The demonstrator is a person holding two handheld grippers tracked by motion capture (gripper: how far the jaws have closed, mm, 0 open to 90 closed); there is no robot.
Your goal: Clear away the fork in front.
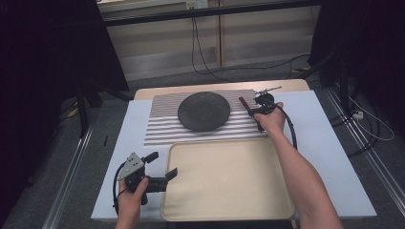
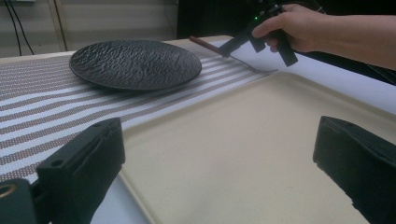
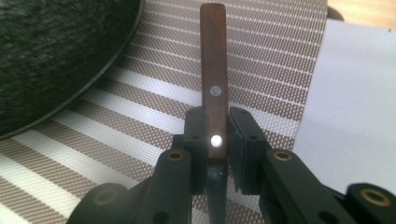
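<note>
A knife with a brown wooden handle (image 3: 213,56) is pinched between the jaws of my right gripper (image 3: 216,130), handle pointing away and the blade running back under the gripper. In the high view that gripper (image 1: 250,112) hangs over the right edge of the striped mat (image 1: 162,126), the knife handle (image 1: 242,101) pointing toward the black plate (image 1: 204,111). From the left gripper view the knife (image 2: 201,42) tilts, its blade sloping down to the table. My left gripper (image 1: 162,165) is open at the left rim of the beige tray (image 1: 229,181), with nothing between its jaws.
The plate (image 2: 135,63) rests on the mat (image 2: 37,102) beyond the tray (image 2: 243,140). White table surface (image 1: 325,143) extends to the right of the tray. Cables lie on the floor behind the table and at the right.
</note>
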